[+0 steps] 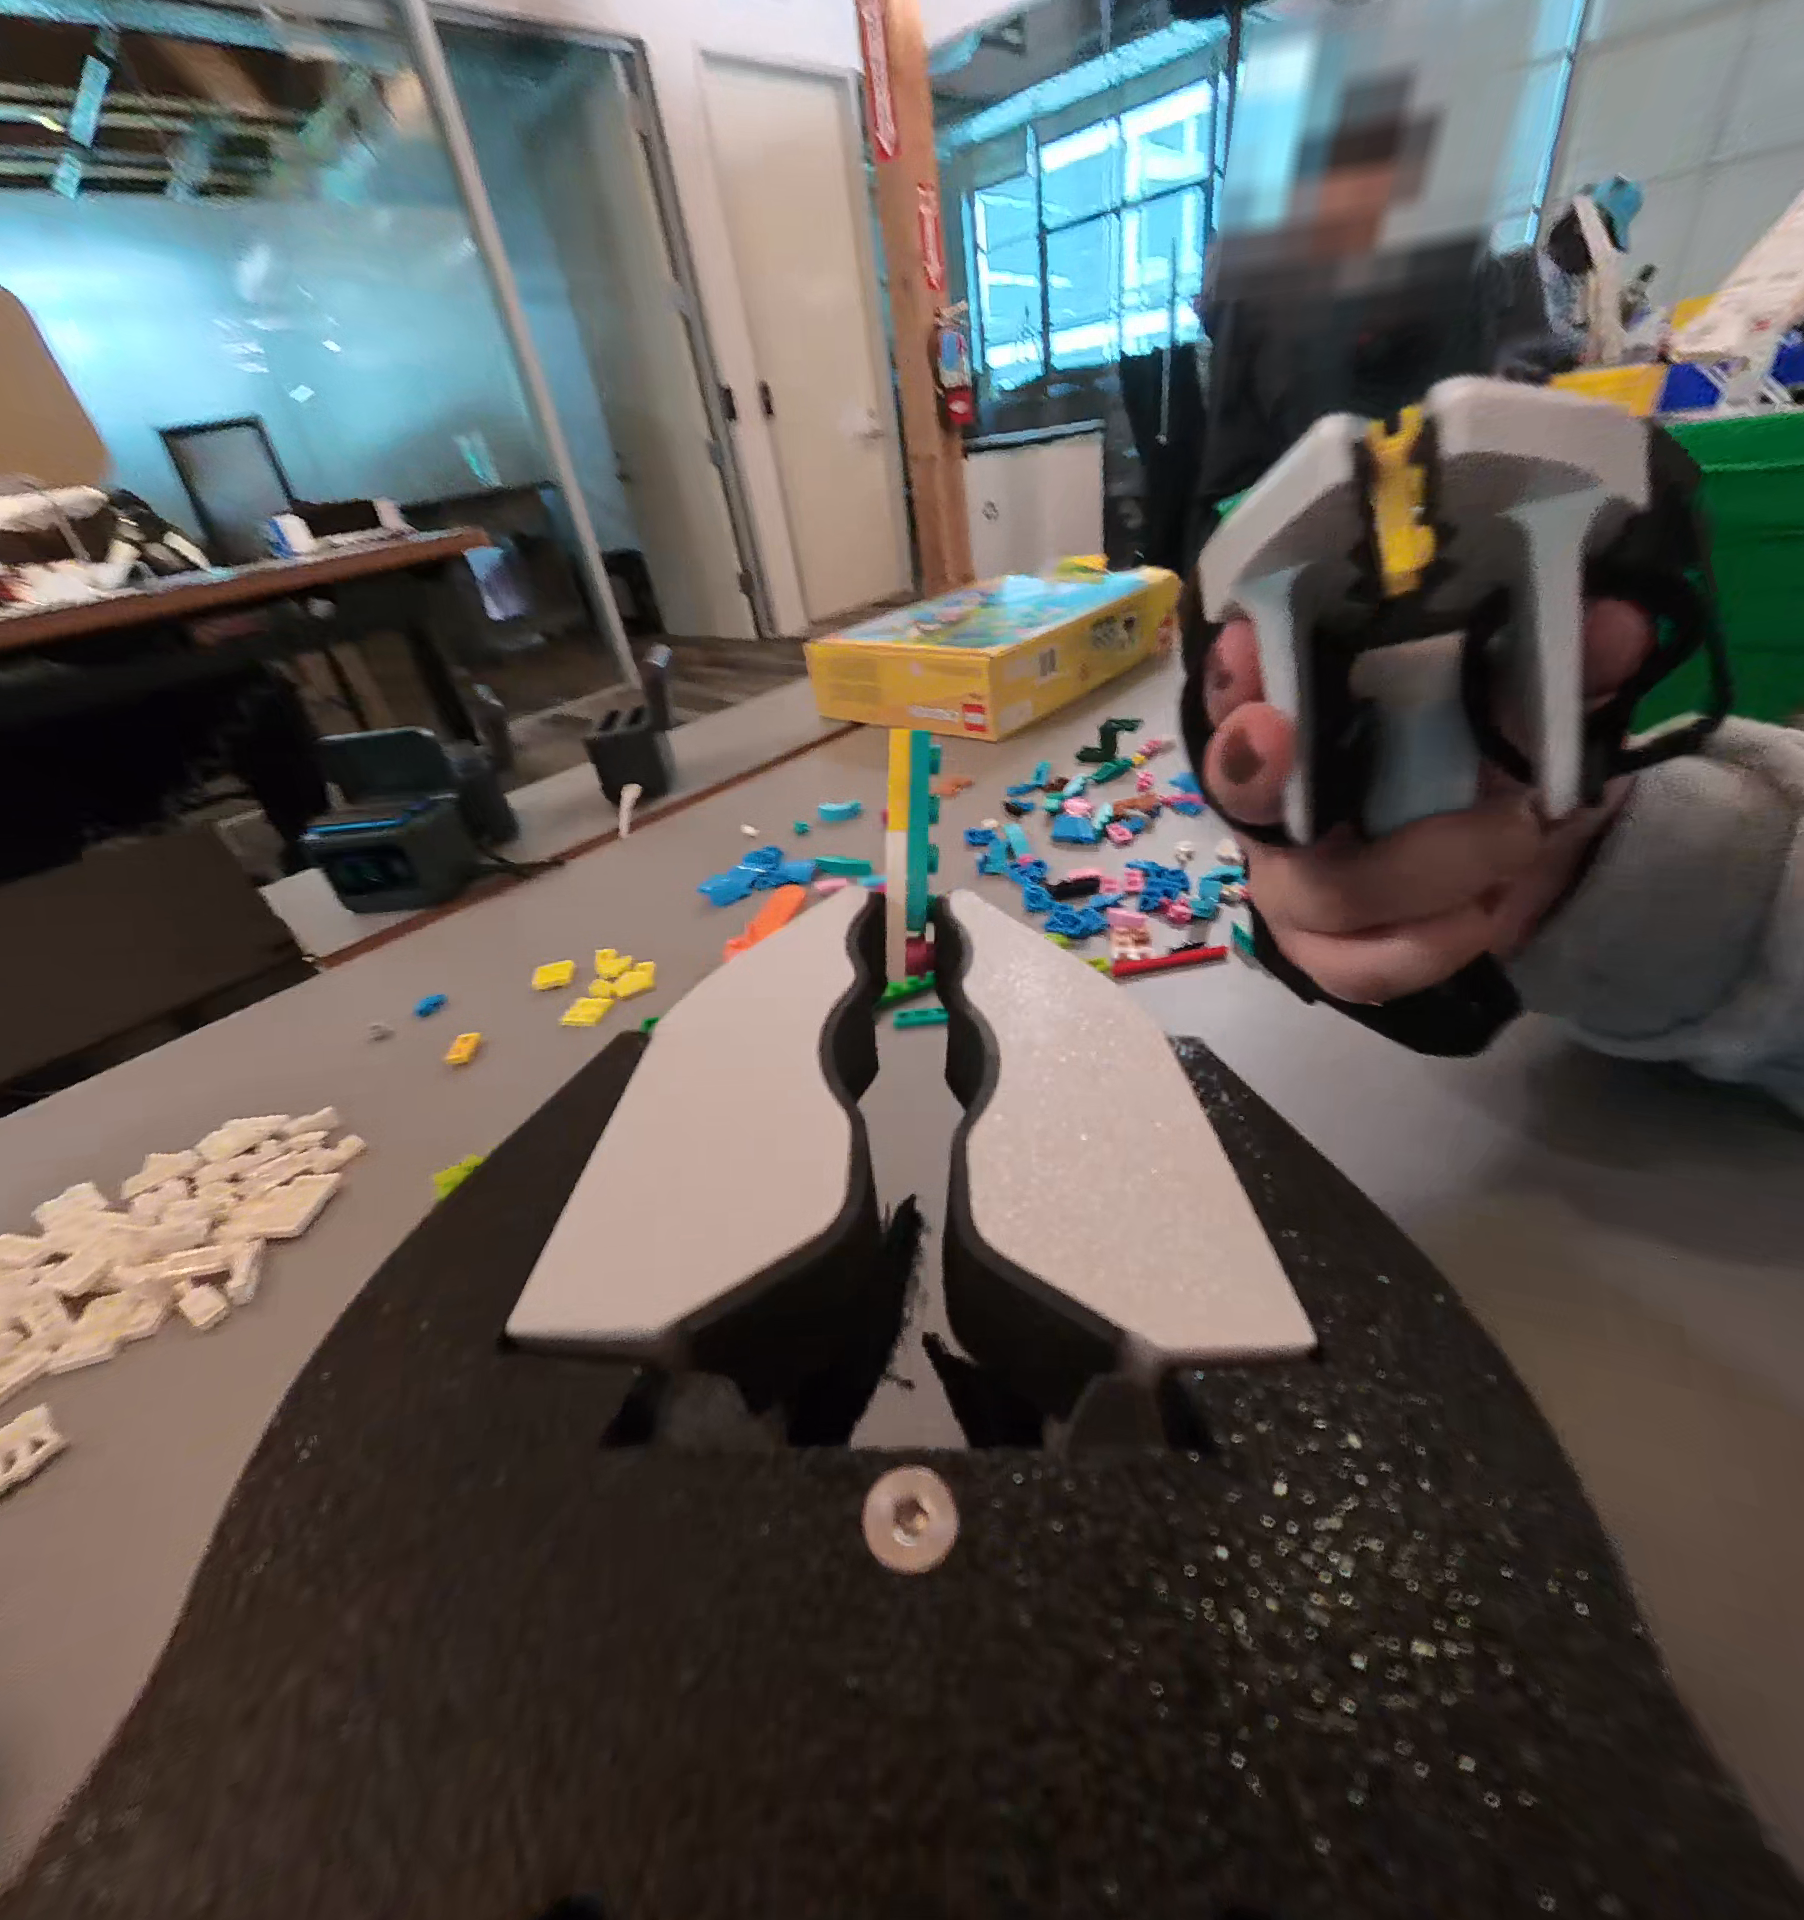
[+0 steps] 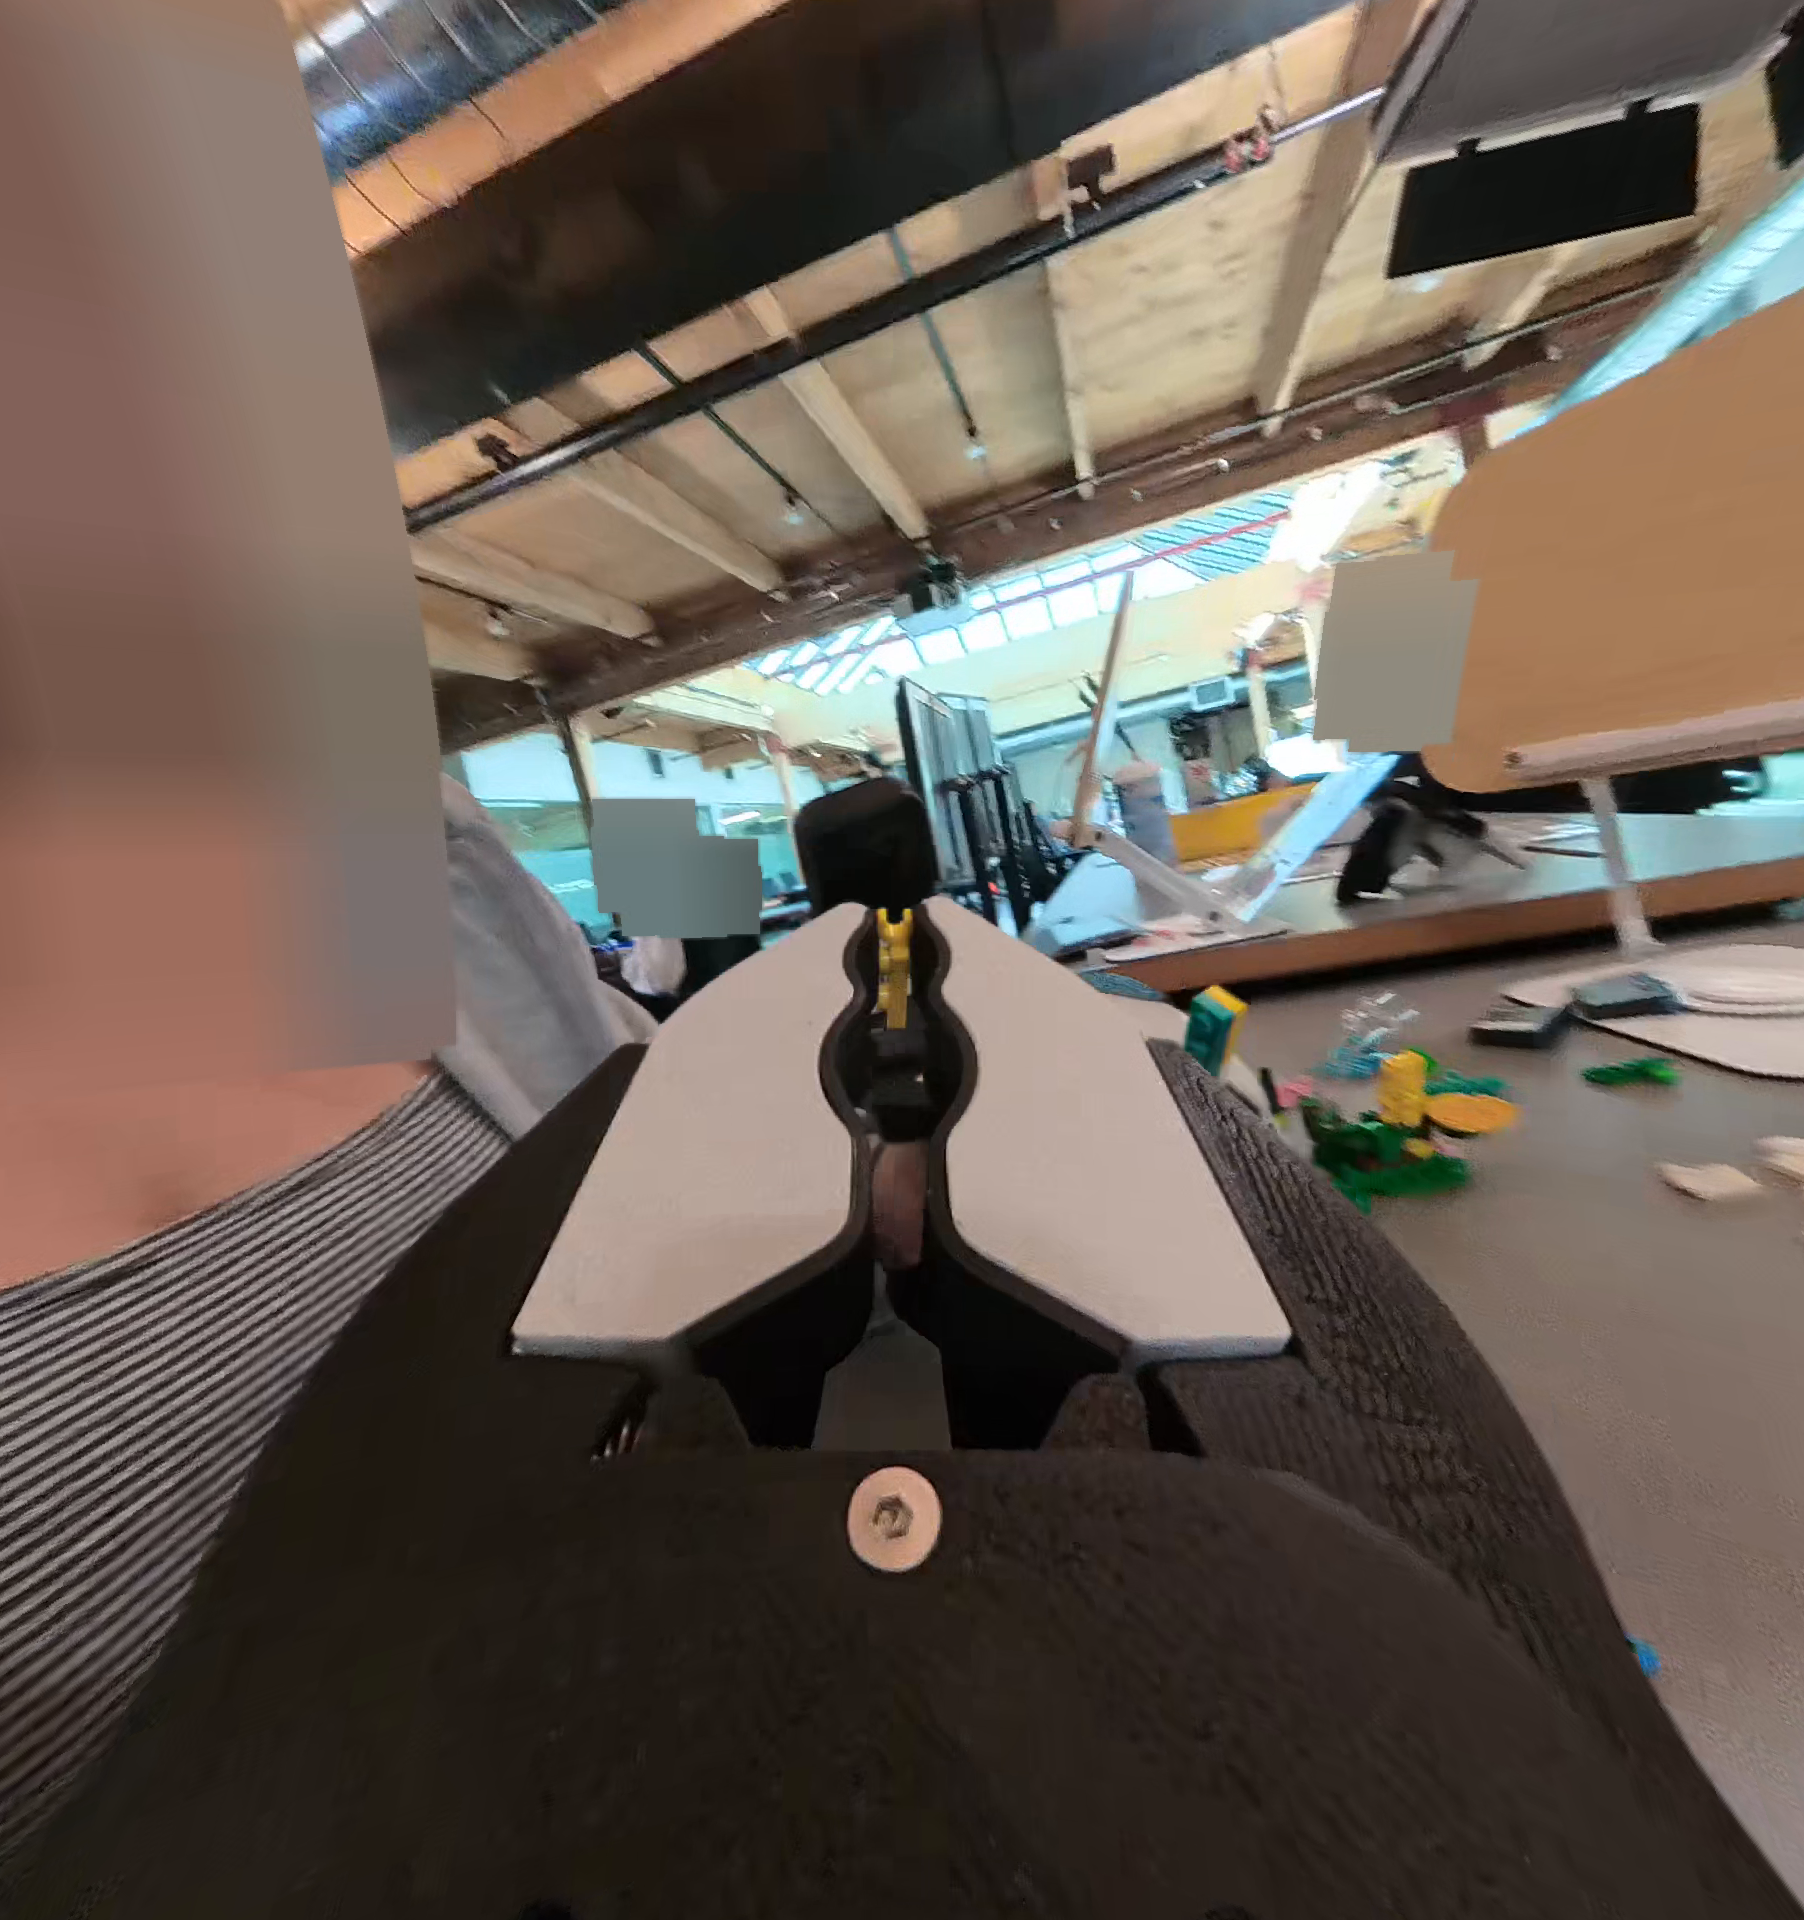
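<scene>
- My left tongs (image 1: pixel 908 935) are clenched on the foot of a tall upright strip of bricks (image 1: pixel 910 821), teal on one side, yellow over white on the other, both dark pads pressing its lower end above the grey table (image 1: pixel 1397 1195).
- My right tongs (image 1: pixel 1402 509) are raised to the right, tips up, clamped on a thin yellow piece (image 1: pixel 1397 520); in their own view that yellow piece (image 2: pixel 893 971) sits pinched between the pads at the tips.
- I judge I am holding two parts ready to be brought together. The yellow piece is well apart from the strip, so the next move would call for lining its edge up squarely with the strip and pressing without bending it.
- Around me: a yellow box (image 1: pixel 991 655) behind the strip, a white heap of pieces (image 1: pixel 139 1247) at left, a scatter of blue, pink and teal pieces (image 1: pixel 1095 862) at right, and a few small yellow pieces (image 1: pixel 597 982) nearer.
- Hard to make out: the strip's foot is hidden between my pads, with a dark red bit and green bits below it that I cannot tell apart. The yellow piece's lower end is lost in the pads. The right view is blurred.
</scene>
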Available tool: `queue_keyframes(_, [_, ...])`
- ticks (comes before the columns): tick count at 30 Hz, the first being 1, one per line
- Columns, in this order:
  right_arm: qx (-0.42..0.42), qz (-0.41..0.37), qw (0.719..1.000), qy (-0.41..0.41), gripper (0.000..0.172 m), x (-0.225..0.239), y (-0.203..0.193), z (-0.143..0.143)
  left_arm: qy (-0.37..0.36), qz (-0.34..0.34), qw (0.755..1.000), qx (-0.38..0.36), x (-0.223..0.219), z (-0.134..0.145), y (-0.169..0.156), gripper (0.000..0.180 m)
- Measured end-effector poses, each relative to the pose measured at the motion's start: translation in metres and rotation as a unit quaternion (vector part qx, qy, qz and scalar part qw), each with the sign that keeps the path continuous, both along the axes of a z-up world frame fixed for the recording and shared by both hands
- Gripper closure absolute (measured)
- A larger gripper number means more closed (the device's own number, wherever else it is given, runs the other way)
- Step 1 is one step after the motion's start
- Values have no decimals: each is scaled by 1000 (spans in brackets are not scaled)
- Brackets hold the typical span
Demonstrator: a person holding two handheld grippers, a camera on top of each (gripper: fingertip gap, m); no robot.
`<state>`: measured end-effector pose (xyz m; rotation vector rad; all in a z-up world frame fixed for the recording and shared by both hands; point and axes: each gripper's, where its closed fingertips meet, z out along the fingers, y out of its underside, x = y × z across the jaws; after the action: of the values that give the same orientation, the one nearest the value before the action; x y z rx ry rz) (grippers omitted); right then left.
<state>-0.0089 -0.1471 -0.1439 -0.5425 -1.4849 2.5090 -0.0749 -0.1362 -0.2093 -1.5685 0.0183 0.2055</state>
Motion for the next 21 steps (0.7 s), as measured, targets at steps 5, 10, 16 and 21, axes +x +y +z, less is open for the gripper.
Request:
queue_keyframes(5, [20, -20, 1000, 3, 168, -3, -2, -4, 20, 52, 995, 77, -17, 7, -16, 172])
queue_keyframes(10, [156, -244, 953, -86, 168, -61, 36, -41, 27, 92, 995, 36, -29, -9, -10, 172])
queue_keyframes(16, [198, -228, 904, -303, 168, -152, 65, -78, 43, 88, 995, 35, -22, -7, -9, 172])
queue_keyframes(21, [264, -228, 818, -458, 168, -242, 95, -128, 77, 120, 990, 11, -28, -11, -11, 172])
